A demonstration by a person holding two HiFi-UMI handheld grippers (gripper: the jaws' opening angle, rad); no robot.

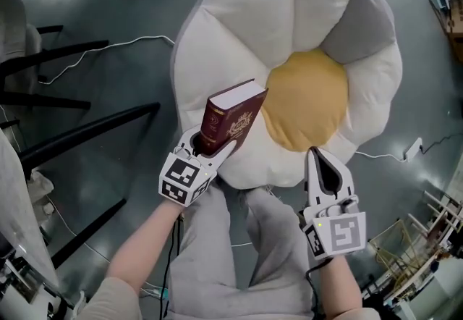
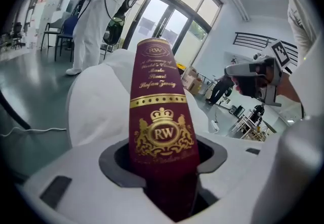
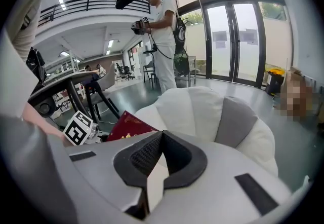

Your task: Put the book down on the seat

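A dark red book [image 1: 230, 117] with gold print stands nearly upright in my left gripper [image 1: 210, 148], which is shut on its lower end. The book hangs above the near left edge of the flower-shaped seat [image 1: 246, 14], beside its yellow centre [image 1: 307, 98]. In the left gripper view the book's spine [image 2: 159, 111] rises from between the jaws of the left gripper [image 2: 164, 162], with the white seat [image 2: 96, 101] behind it. My right gripper [image 1: 316, 154] hovers at the seat's front edge, shut and empty. The right gripper view shows that gripper [image 3: 161, 134], the book [image 3: 129, 125] and the seat [image 3: 202, 106].
Black furniture legs [image 1: 87, 130] and a white cable [image 1: 108, 47] lie on the floor to the left. A wire rack [image 1: 419, 253] stands at the lower right. My grey-trousered legs [image 1: 231, 239] are just in front of the seat. A person in white [image 3: 162, 35] stands beyond it.
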